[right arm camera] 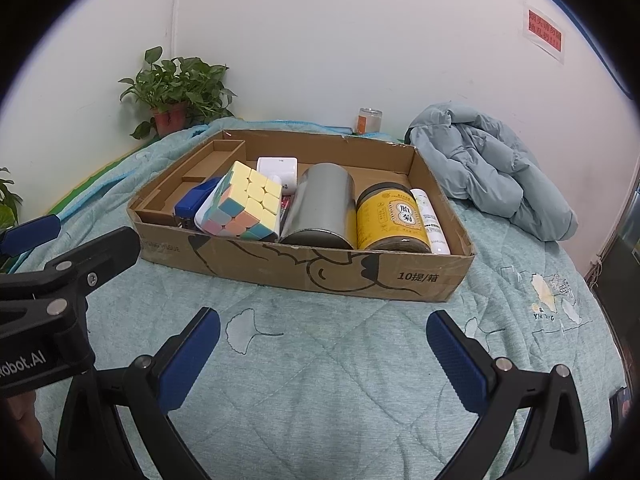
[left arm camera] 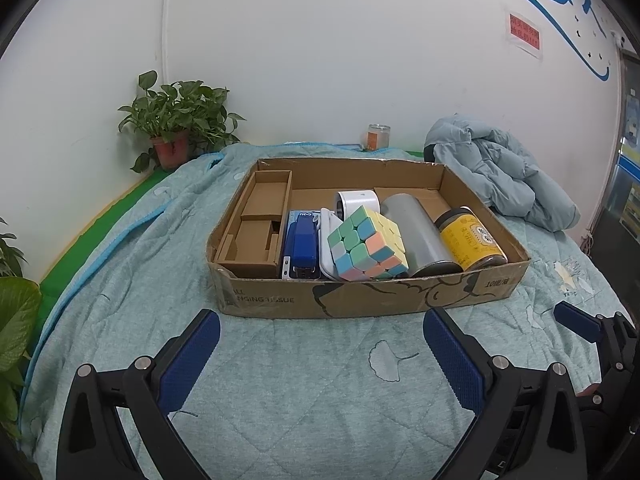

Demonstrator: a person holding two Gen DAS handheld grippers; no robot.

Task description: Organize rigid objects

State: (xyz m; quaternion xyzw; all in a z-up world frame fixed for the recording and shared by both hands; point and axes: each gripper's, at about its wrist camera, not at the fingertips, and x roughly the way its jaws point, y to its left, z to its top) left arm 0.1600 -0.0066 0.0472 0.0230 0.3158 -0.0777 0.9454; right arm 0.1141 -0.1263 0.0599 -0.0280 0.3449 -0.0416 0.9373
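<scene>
— What lies around the teal quilt (left arm camera: 280,380)?
— A potted plant (left arm camera: 176,128) at its far left corner, a small glass jar (left arm camera: 378,136) at its far edge, a crumpled pale blue jacket (left arm camera: 496,172) on its right.

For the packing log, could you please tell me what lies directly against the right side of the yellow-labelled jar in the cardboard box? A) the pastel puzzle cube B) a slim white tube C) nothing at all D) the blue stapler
B: a slim white tube lies between the yellow-labelled jar and the right wall of the cardboard box.
</scene>
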